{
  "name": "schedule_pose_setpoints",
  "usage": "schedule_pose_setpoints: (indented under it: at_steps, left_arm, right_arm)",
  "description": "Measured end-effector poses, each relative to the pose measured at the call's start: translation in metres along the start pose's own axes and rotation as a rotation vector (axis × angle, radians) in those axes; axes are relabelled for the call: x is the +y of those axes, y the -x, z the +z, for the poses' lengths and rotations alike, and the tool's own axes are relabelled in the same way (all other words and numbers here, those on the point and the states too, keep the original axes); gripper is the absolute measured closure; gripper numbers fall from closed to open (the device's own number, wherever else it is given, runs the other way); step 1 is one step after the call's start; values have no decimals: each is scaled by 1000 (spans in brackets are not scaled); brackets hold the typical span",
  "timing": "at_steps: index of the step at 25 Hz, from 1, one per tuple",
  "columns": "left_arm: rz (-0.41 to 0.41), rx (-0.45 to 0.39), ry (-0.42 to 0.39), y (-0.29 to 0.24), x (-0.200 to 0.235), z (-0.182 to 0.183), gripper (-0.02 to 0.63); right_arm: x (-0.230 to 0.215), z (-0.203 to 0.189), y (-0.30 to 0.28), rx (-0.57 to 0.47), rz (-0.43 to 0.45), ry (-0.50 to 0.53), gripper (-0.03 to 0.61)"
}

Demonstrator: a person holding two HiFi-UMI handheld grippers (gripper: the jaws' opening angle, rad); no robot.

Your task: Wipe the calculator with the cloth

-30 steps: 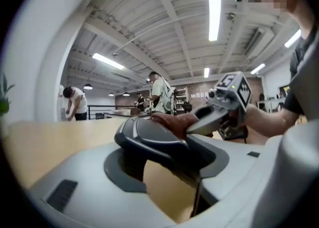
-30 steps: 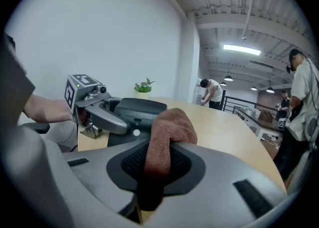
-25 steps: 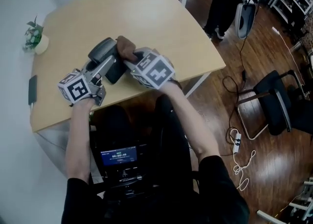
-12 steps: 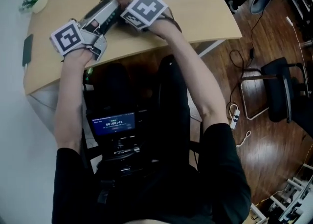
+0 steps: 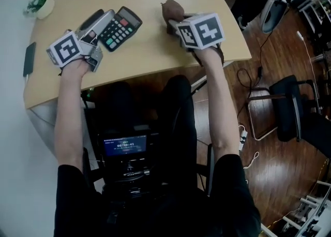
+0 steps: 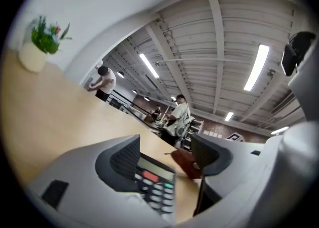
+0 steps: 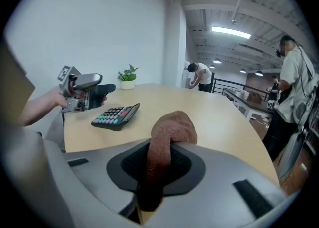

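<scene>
The black calculator lies flat on the wooden table, keys up. It also shows in the left gripper view and the right gripper view. My left gripper sits just left of it. Its jaws have just been opening and now stand wide, with the calculator in front of them and no pad pressing on it. My right gripper is off to the right near the table's edge, shut on the brown cloth, which bulges out past the jaws.
A small potted plant stands at the table's far left corner and a dark phone lies on the left edge. A black chair stands on the wooden floor at right. People stand in the background.
Both grippers were together on the calculator. Now the left has let go and the calculator lies on the table, while the right has swung away to the right with the cloth.
</scene>
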State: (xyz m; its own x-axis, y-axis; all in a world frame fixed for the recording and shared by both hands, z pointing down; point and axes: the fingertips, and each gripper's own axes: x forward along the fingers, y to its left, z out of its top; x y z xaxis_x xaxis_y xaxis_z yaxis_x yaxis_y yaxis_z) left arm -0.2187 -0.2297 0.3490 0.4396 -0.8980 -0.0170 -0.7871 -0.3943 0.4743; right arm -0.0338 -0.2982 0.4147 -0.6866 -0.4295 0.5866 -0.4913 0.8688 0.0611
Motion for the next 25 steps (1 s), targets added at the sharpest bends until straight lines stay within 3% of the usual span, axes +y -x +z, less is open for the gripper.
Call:
schedule_pose_setpoints:
  at_steps: [3,7,10,14,18,25]
  left_arm:
    - [60,64,-25,11,42,8,301]
    - [25,209,16,1,64,-17,301]
    - [8,247,-1,-5,65,-22,301]
    - [-19,304,-22,-15,61,-28,299]
    - [-13,287,42,-21,67,-25,299]
    - [-37,144,256,-44,63,-11,307]
  right_arm:
    - [38,-7,13,-4,98,10,520]
    - [104,-15,-6,73,227,126,520]
    - [113,-13,-30,109,229,159,520]
    - [96,9,-62,92,186,119,520]
    - [73,32,-98,61,125,71,520]
    - [27,44,-108,11,50,-31,520]
